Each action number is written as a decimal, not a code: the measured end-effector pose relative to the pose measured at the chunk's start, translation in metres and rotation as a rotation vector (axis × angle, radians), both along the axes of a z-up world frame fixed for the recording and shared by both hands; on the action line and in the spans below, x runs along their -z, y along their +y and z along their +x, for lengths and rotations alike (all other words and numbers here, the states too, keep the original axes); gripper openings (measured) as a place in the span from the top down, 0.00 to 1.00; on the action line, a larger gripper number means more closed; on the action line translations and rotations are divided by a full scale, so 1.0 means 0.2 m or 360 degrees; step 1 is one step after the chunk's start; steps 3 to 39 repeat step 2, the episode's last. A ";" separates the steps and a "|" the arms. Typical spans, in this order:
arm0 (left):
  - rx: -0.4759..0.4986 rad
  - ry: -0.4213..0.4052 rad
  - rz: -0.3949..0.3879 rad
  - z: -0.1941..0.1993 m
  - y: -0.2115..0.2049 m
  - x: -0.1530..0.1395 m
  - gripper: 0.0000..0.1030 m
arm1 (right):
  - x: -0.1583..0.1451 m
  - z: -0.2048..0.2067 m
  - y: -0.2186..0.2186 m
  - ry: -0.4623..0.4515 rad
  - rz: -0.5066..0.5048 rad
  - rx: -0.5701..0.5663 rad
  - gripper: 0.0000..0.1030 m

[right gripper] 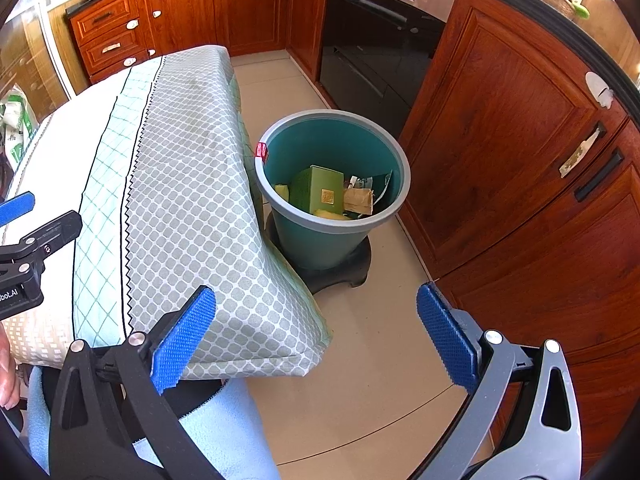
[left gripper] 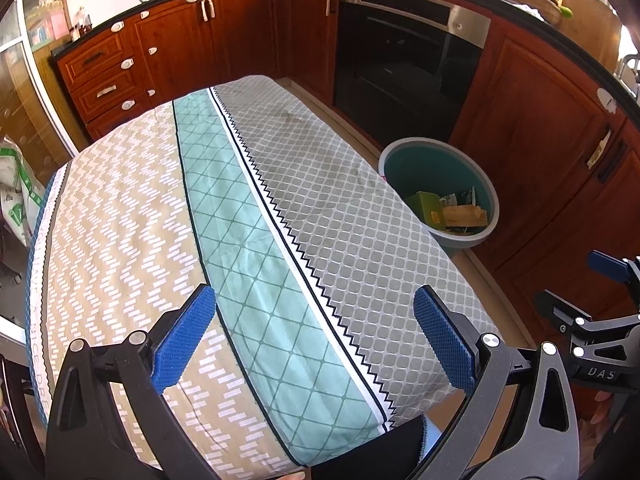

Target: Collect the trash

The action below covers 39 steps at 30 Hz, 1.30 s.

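A teal bin with a grey rim [right gripper: 400, 160] stands on the floor beside the table's right edge; it also shows in the left wrist view [left gripper: 494, 196]. Inside lie a green box [right gripper: 318, 192], a brown paper piece [right gripper: 358, 200] and other scraps. My left gripper [left gripper: 316, 340] is open and empty above the patterned tablecloth [left gripper: 240, 216]. My right gripper [right gripper: 316, 336] is open and empty over the table's near right corner and the floor, short of the bin. The tablecloth [right gripper: 192, 184] shows no loose trash.
Red-brown wooden cabinets [right gripper: 500, 140] and a black oven [right gripper: 372, 52] line the wall behind and right of the bin. The bin sits on a black base [right gripper: 340, 272]. A beige tiled floor [right gripper: 360, 360] runs between table and cabinets. A white-green bag [left gripper: 16, 200] sits far left.
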State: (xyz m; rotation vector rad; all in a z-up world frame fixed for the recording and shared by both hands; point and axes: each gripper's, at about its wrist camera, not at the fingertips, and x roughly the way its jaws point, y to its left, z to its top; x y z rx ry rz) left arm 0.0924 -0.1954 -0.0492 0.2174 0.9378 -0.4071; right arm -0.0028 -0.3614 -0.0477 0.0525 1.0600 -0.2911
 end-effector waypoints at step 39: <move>-0.0002 0.0003 -0.0001 0.00 0.00 0.00 0.04 | 0.00 0.00 0.00 0.0001 -0.0001 -0.0002 0.06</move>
